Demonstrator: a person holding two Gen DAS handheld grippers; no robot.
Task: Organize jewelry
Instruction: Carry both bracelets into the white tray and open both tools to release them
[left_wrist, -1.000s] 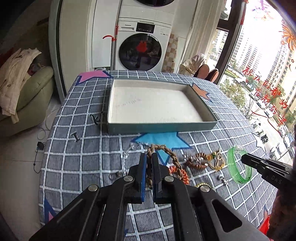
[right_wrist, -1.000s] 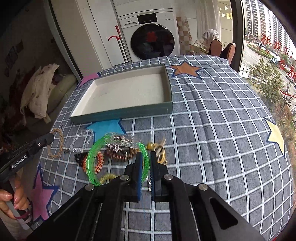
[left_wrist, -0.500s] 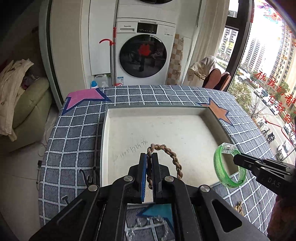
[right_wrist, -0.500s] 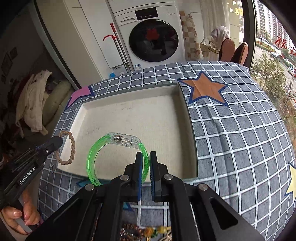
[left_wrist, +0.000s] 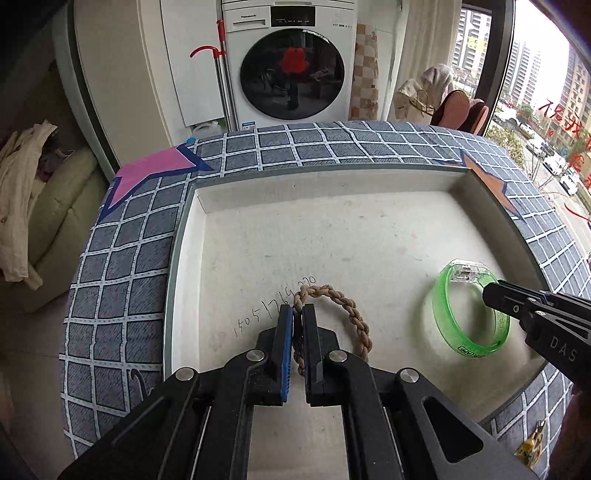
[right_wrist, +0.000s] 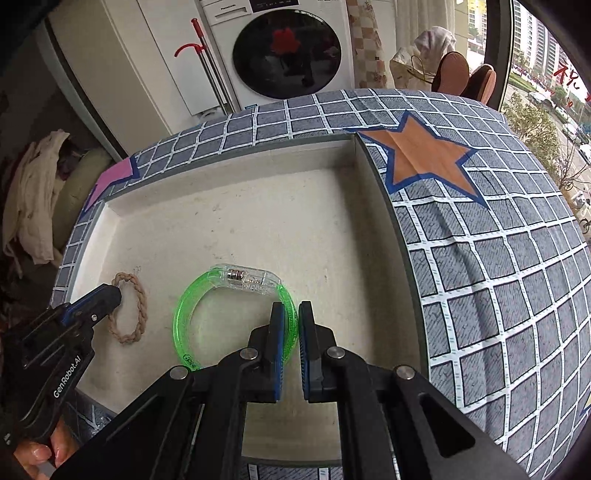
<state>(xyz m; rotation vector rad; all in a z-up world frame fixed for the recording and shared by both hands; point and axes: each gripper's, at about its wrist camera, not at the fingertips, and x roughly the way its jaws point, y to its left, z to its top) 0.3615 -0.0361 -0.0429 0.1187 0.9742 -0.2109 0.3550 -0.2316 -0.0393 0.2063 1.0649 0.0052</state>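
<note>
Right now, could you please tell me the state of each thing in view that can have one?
Left gripper: shut on the rope bracelet.
Rope bracelet: held over the tray; contact with the floor unclear.
Right gripper: shut on the green bangle.
Green bangle: held over the tray, tilted.
Tray: open, nothing lying loose in it.
Washing machine: door closed.

"GenRobot.AI" runs in white along the left gripper (right_wrist: 117, 295) body; "DAS" marks the right gripper (left_wrist: 493, 291). Handwritten digits (roughly "1505176970") sit on the tray floor (left_wrist: 332, 236).
</note>
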